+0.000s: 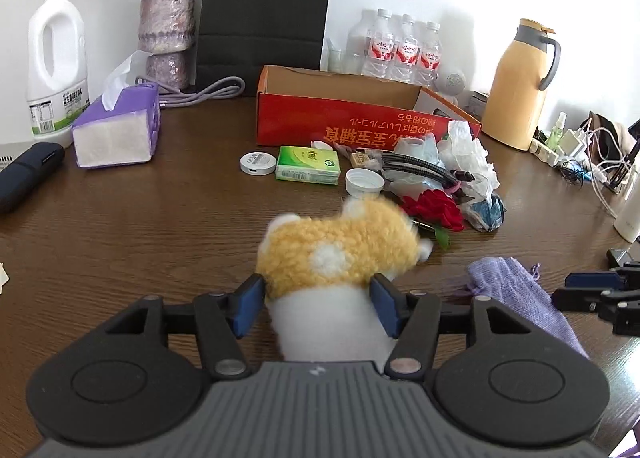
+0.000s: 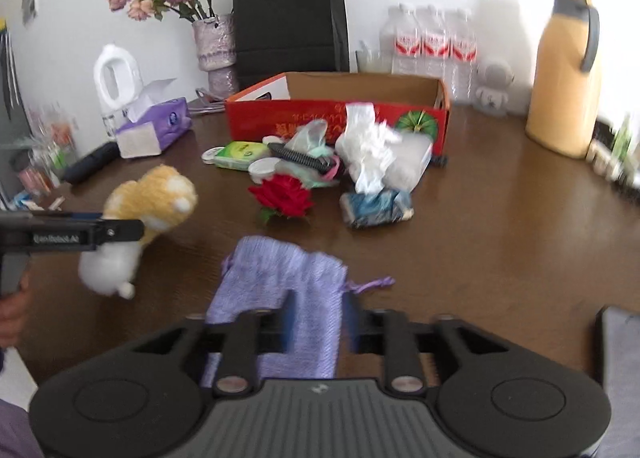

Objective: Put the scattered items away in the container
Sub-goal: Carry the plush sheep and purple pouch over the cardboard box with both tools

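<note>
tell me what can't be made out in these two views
- Red box inside: in both views its near wall hides the floor.
- Right gripper: right wrist view, motion blur; whether its pads press the purple pouch is unclear.
- Plush toy face: turned away in the left wrist view, blurred in the right.
- Bottle labels: too small to read.

Both wrist views low over the desk (image 1: 160, 218), angled down toward twelve o'clock, sharing the red box (image 1: 360, 114) (image 2: 336, 114).
</note>
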### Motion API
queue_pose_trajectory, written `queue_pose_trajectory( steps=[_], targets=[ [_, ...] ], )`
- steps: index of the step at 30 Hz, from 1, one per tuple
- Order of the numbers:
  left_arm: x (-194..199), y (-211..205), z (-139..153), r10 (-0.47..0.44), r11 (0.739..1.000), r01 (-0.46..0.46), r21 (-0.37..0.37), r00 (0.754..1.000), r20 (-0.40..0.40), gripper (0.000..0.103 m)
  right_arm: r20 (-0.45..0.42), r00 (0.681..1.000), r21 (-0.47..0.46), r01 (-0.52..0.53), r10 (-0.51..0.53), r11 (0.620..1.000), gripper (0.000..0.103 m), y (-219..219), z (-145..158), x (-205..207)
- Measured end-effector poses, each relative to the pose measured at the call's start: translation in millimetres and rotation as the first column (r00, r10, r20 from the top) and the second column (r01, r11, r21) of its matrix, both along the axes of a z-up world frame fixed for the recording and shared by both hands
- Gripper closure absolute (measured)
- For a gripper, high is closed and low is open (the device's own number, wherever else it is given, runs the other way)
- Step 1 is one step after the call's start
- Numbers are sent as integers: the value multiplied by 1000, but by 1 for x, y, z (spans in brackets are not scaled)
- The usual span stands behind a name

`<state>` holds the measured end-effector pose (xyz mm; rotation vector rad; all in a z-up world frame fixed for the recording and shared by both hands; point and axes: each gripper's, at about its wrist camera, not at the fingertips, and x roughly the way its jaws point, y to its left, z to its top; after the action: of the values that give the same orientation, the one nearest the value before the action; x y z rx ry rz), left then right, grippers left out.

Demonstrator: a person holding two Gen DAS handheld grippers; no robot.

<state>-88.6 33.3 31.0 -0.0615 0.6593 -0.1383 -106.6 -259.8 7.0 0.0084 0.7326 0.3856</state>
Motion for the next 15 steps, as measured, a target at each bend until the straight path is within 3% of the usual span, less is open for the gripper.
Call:
queue_pose_trajectory(
  steps=[1,5,8,10,11,13,15],
  targets=[
    [2,-2,-1,2,1000,-2,9,1000,-1,43,-3,1000,15,11,-11,1000,38,0,-3,2],
    [6,-8,-3,9,1000,-9,26,1000,7,43,19,1000,9,16,-16,1000,37,19,-6,12],
    [8,-9,-6,6,1000,-6,26,1000,12,49,17,999,-33,39,-39,999,40,43,-13,31],
    [8,-10,-5,-10,1000,10,28,1000,19,52,18,999,-81,52,-51,995,59,55,-19,37],
    [7,-10,-5,-19,1000,19,21,1000,21,54,42,998,-108,49,-44,993,61,59,-21,36],
    [6,-8,-5,-24,1000,24,-1,999,25,55,70,998,-139,16,-7,990,87,63,-22,33],
    [5,-9,-5,-17,1000,17,-5,999,34,57,83,996,-175,-3,17,985,90,68,-21,30]
  ],
)
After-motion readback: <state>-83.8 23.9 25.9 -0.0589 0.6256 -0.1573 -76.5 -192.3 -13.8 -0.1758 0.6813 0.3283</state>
